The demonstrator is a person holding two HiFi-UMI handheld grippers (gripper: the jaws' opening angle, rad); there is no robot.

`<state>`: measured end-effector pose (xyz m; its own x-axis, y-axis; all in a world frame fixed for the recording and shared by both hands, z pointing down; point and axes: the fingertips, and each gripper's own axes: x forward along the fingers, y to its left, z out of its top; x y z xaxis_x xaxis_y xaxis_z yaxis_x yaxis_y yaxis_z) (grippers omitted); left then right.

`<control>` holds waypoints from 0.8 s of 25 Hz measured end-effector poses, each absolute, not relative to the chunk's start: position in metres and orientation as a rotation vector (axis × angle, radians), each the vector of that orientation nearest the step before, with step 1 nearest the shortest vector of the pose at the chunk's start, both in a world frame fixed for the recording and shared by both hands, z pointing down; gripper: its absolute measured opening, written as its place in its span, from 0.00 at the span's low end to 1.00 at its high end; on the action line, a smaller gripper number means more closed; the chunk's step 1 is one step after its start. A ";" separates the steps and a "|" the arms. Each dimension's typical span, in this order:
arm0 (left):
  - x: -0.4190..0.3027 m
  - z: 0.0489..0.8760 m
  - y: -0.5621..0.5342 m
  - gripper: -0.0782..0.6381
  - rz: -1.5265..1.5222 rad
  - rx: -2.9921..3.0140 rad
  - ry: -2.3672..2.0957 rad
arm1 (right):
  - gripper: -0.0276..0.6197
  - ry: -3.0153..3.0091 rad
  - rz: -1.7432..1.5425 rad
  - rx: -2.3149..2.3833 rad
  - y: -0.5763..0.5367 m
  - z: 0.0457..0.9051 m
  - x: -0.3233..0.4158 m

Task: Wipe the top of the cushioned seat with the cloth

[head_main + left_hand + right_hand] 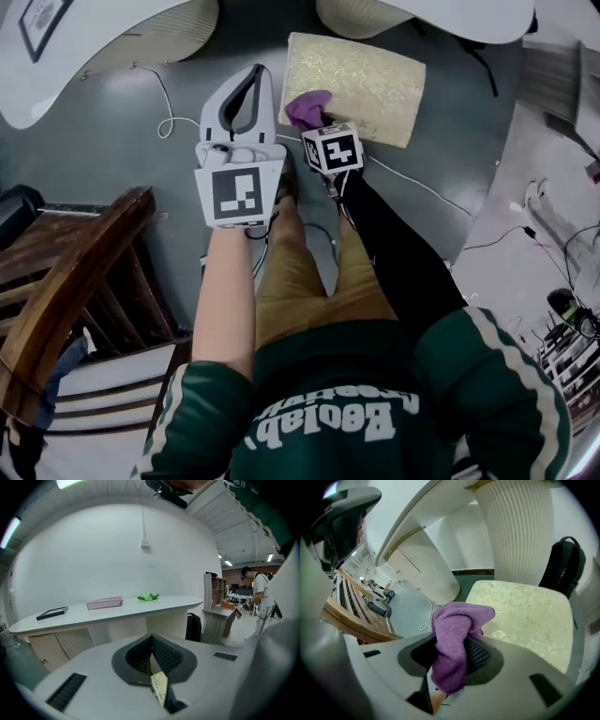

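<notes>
The cushioned seat (361, 80), pale yellow with a leaf pattern, lies low on the grey floor ahead of me. My right gripper (311, 120) is shut on a purple cloth (307, 108) at the cushion's near left edge. In the right gripper view the cloth (454, 639) bulges out from between the jaws, just above the cushion (525, 616); I cannot tell whether it touches. My left gripper (257, 73) is raised to the left of the cushion, its jaws closed together with nothing in them. In the left gripper view it (151, 638) points level toward a white counter.
A wooden chair (75, 281) stands at my left. A white cable (169, 103) runs over the floor left of the cushion, another (422, 187) to its right. A black backpack (562, 564) leans behind the cushion beside a ribbed white counter base (520, 531).
</notes>
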<state>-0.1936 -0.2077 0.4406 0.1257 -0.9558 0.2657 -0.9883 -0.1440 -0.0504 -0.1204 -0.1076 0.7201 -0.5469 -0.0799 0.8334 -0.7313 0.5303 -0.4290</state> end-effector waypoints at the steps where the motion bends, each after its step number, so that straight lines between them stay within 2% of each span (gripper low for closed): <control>1: -0.201 0.443 -0.206 0.13 0.358 2.241 -1.956 | 0.29 -1.963 1.030 0.660 -0.107 0.723 -0.129; 8: -0.242 0.455 -0.191 0.13 0.371 2.258 -1.912 | 0.29 -1.847 0.997 0.697 -0.101 0.759 -0.172; 12: -0.248 0.462 -0.183 0.13 0.394 2.328 -1.841 | 0.28 -1.767 1.005 0.770 -0.104 0.784 -0.171; 20: -0.264 0.472 -0.167 0.13 0.346 2.315 -1.813 | 0.28 -1.754 0.996 0.851 -0.102 0.781 -0.171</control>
